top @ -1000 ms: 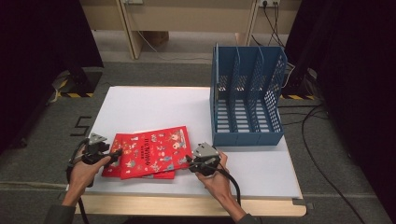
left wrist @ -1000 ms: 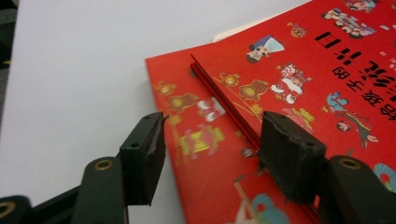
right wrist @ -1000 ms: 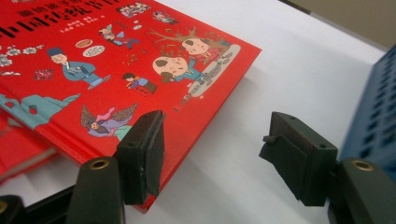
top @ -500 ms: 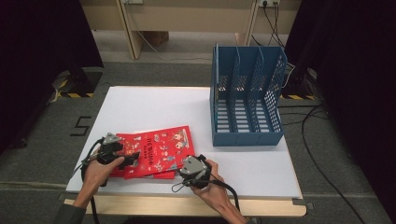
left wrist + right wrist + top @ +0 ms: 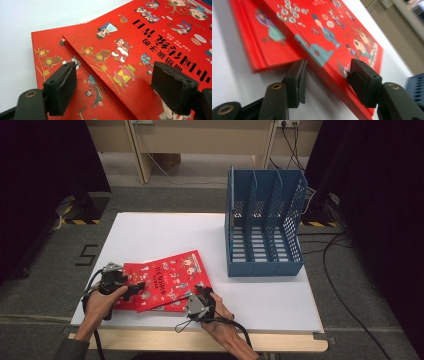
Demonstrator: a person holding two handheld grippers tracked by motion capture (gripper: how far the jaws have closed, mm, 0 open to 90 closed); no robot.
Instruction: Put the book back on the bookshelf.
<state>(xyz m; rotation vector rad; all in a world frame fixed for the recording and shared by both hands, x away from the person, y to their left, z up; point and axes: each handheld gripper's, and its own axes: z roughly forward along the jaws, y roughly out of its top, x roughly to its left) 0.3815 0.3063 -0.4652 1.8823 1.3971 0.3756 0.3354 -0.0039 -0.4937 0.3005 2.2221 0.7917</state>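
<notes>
high view: i see a white tabletop (image 5: 165, 232) carrying two red picture books stacked askew near its front left, the upper book (image 5: 167, 277) lying across the lower book (image 5: 150, 306), whose edges stick out beneath it at the left and the front. a blue file rack (image 5: 265, 220) with upright dividers stands at the right rear of the tabletop, well apart from the books. my left tool (image 5: 137, 287), held in the left hand (image 5: 100, 302), sits at the left edge of the stack; my right tool (image 5: 199, 291), held in the right hand (image 5: 220, 317), sits at the front right corner of the stack. left gripper view: the left tool (image 5: 115, 87) is open, its two black jaws spread wide over the covers, one jaw above the lower book (image 5: 52, 55) and the other above the upper book (image 5: 150, 42), with the upper book's raised edge running between them. the jaws close on nothing. right gripper view: the right tool (image 5: 327, 77) is also open, its jaws set on either side of the upper book's (image 5: 332, 32) near edge; one jaw is low beside the tabletop (image 5: 227, 85) under that edge, the other is over the cover. whether either jaw touches the book i cannot tell. the lower book (image 5: 259, 47) lies flat on the tabletop just beyond.
</notes>
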